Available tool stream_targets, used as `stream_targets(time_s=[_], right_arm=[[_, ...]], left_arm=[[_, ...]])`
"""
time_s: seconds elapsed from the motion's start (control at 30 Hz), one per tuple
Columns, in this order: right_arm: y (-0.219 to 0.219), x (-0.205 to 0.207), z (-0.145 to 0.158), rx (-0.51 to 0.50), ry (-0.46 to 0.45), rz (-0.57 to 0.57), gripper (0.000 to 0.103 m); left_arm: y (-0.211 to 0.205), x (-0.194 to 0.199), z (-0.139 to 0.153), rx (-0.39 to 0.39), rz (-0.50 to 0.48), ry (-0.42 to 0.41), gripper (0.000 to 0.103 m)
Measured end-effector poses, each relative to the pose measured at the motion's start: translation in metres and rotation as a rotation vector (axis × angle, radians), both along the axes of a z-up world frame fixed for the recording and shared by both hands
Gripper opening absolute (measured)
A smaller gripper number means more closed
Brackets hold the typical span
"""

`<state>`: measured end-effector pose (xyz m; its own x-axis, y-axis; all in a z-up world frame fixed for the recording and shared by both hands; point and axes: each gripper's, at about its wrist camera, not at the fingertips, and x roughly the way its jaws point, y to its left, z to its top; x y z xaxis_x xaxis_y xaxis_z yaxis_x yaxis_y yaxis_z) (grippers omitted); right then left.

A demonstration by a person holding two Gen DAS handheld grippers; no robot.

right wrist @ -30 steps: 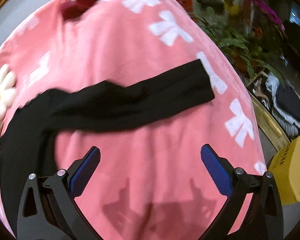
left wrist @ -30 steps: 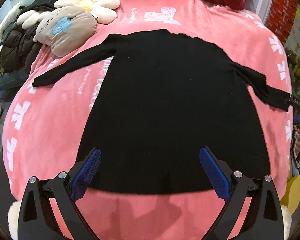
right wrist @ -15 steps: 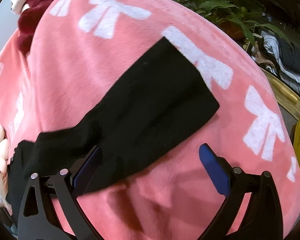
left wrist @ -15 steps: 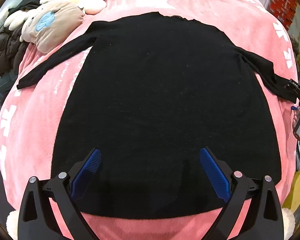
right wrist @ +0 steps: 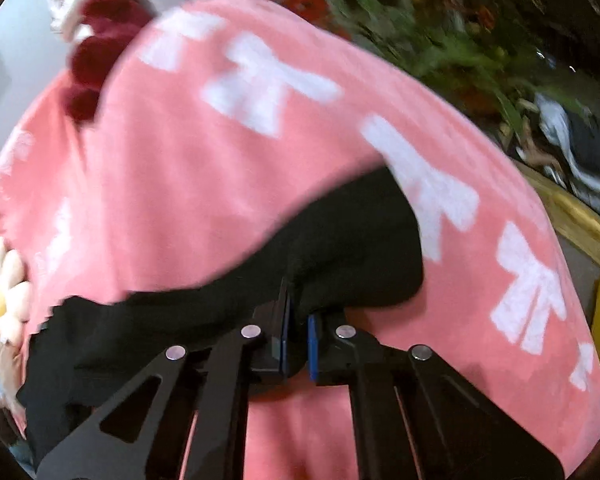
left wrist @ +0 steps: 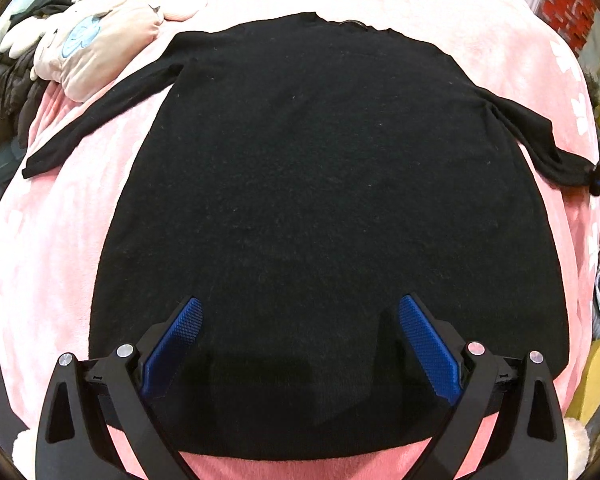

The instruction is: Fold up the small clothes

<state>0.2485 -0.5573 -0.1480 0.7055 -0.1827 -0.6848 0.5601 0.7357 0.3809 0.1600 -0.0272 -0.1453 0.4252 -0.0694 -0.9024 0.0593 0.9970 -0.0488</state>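
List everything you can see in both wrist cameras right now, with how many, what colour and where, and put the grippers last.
black top: one, black, spread flat on the blanket, sleeves out to both sides
right sleeve: one, black, its cuff end pinched in the right gripper
blanket: one, pink with white bows, under the top
plush toy: one, beige with a blue patch, far left by the left sleeve
flower cushion: one, white petals with a yellow centre, beside the plush toy
dark red plush: one, far end of the blanket
plants: several, green, blurred, beyond the blanket
left gripper: one, black with blue pads, open above the top's hem
right gripper: one, black with blue pads, just closed on the sleeve
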Motion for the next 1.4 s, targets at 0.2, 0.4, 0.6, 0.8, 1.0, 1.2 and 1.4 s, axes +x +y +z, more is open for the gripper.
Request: stream_targets(time_s=[0.2, 0.4, 0.6, 0.8, 1.0, 1.2, 1.4], right_arm=[[0.085, 0.049, 0.09, -0.002, -0.168, 0.262, 0.005], [0.235, 0.115, 0.132, -0.079, -0.187, 0.592, 0.005], [0.39, 0.155, 0.078, -0.125, -0.032, 0.874, 0.01], [0.443, 0.129, 0.027, -0.194, 0.073, 0.961, 0.052], [0.384, 0.078, 0.058, -0.236, 0.024, 0.831, 0.058], [0.287, 0.018, 0.052, -0.205, 0.082, 0.604, 0.065], [0.252, -0.011, 0.032, -0.188, 0.159, 0.561, 0.067]], left_arm=[[0.011, -0.002, 0.004, -0.033, 0.008, -0.01, 0.097], [0.03, -0.007, 0.012, -0.074, 0.044, -0.025, 0.097], [0.053, -0.01, 0.017, -0.091, 0.079, -0.035, 0.097], [0.07, -0.009, 0.016, -0.095, 0.084, -0.033, 0.097], [0.079, 0.019, 0.019, -0.153, 0.086, -0.039, 0.097], [0.068, 0.131, 0.031, -0.418, 0.18, -0.033, 0.097], [0.028, 0.219, 0.001, -0.412, 0.219, 0.055, 0.095]])
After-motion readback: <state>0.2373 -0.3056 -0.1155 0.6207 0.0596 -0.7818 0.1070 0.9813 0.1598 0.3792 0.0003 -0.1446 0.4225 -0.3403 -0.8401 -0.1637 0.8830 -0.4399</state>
